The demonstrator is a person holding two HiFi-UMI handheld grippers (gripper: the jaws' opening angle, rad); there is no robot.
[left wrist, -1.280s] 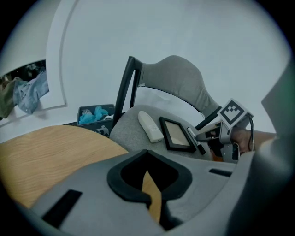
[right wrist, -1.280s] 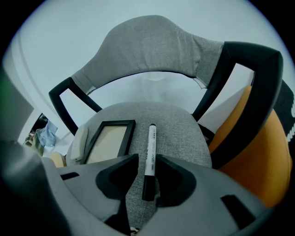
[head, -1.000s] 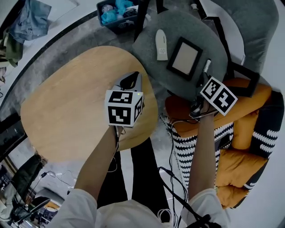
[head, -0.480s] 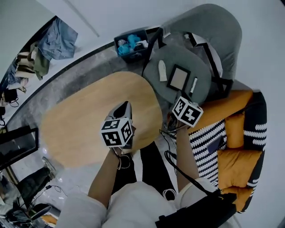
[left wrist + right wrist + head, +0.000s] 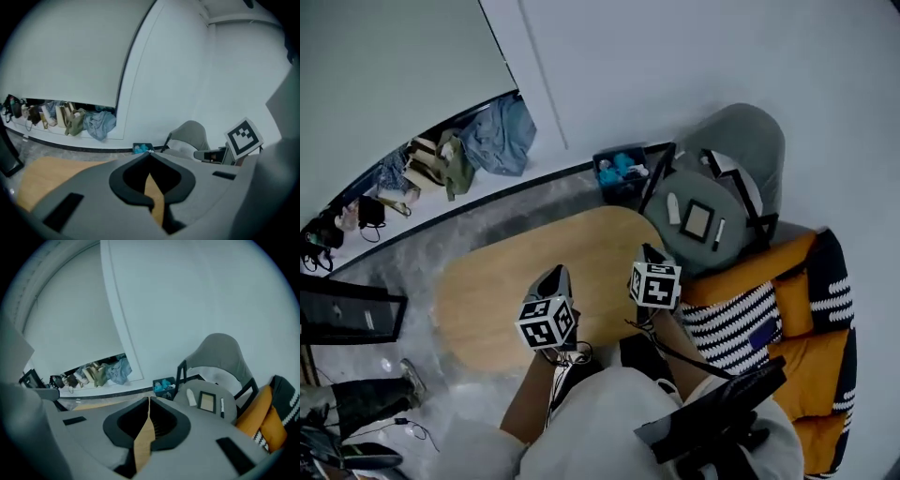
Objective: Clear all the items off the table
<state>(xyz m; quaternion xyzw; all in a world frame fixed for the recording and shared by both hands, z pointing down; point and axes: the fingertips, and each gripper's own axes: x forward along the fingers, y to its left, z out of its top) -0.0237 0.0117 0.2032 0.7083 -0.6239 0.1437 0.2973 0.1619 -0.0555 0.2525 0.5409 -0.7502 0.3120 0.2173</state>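
The right gripper and left gripper each have their jaws fully together with nothing held, and both hover over the near edge of the table. No items show on the tabletop; the frame, pen and white piece lie on the chair beyond its right end. The task appears complete: scan the tabletop edge to edge to confirm, keeping both grippers clear of the wood.

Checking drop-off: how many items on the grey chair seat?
3: white oblong object at left, black picture frame in middle, slim black-and-white pen at right. None look hidden.
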